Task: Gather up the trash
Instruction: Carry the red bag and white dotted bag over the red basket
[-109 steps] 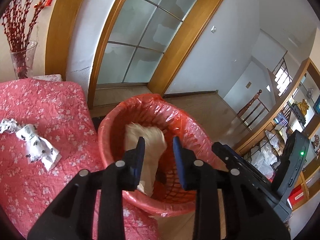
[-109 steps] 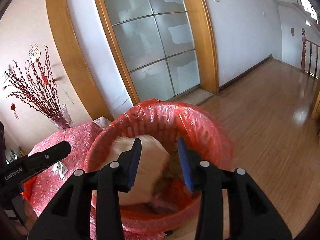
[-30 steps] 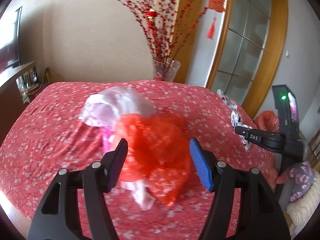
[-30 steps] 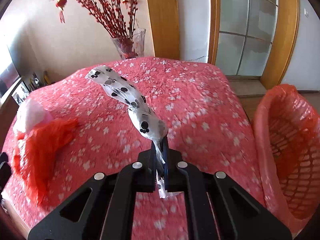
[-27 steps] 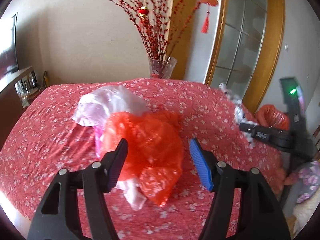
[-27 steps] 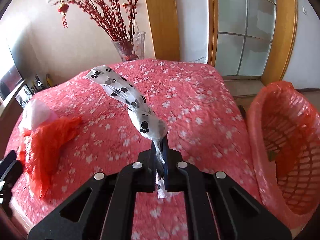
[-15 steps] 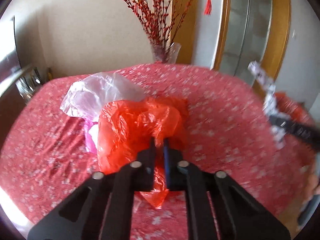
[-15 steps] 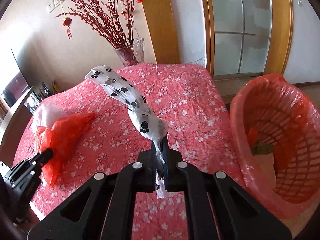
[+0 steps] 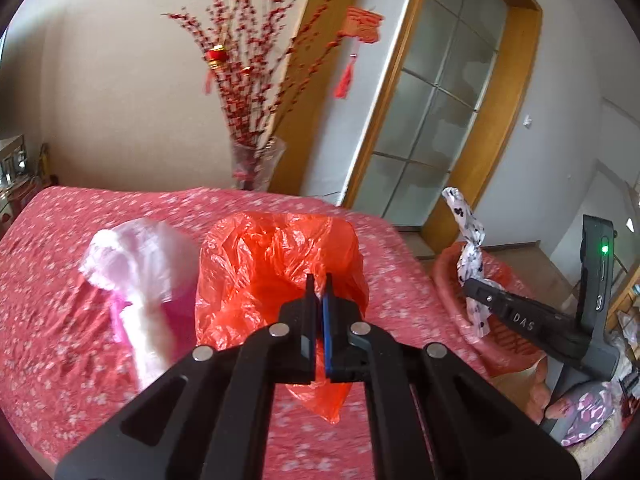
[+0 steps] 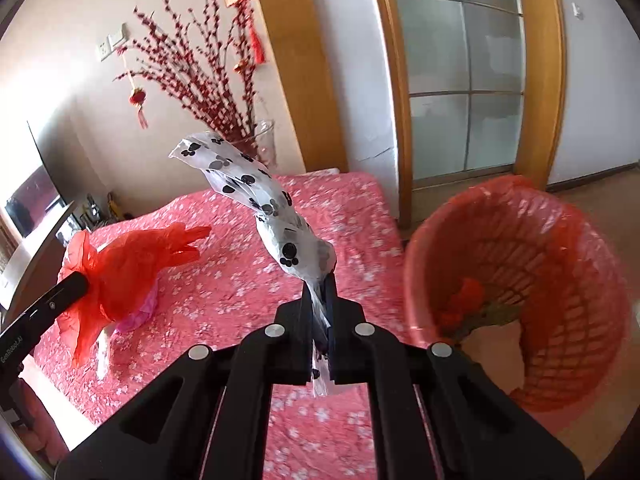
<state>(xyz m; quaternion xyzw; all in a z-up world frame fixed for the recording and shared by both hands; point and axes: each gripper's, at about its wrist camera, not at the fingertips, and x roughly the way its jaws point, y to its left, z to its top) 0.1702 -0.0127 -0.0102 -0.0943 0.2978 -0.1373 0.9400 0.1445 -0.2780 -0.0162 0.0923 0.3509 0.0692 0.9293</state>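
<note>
The left gripper (image 9: 317, 292) has its jaws pressed together on a crumpled orange-red plastic bag (image 9: 276, 264), thin and glossy with sharp creases. The bag is lifted above the table (image 9: 48, 344), billowing open at the top, its lower corner hanging in a loose point beneath the gripper. Just beside it on the left lies a pale pink plastic bag (image 9: 140, 264), soft and translucent, resting on the table with a brighter pink patch underneath.

The right gripper (image 10: 320, 300) is clamped on a twisted strip of white plastic wrapper printed with black paw marks (image 10: 264, 204). The strip rises from the jaws in a stiff curl, up and to the left, and a short tail pokes out below the fingers.

The table is covered in a red cloth with small white blossoms. To its right stands a round basket (image 10: 560, 280) of orange-red plastic lattice, lined with a thin red bag; some red and greenish scraps lie inside. A glass vase (image 9: 256, 164) of red-berried branches stands at the table's far edge.

A second ago the left jaws were wide apart around the orange-red bag as it lay on the cloth; now they have closed on it and raised it. The right gripper's hold on the wrapper is unchanged, and the basket now appears closer to it.
</note>
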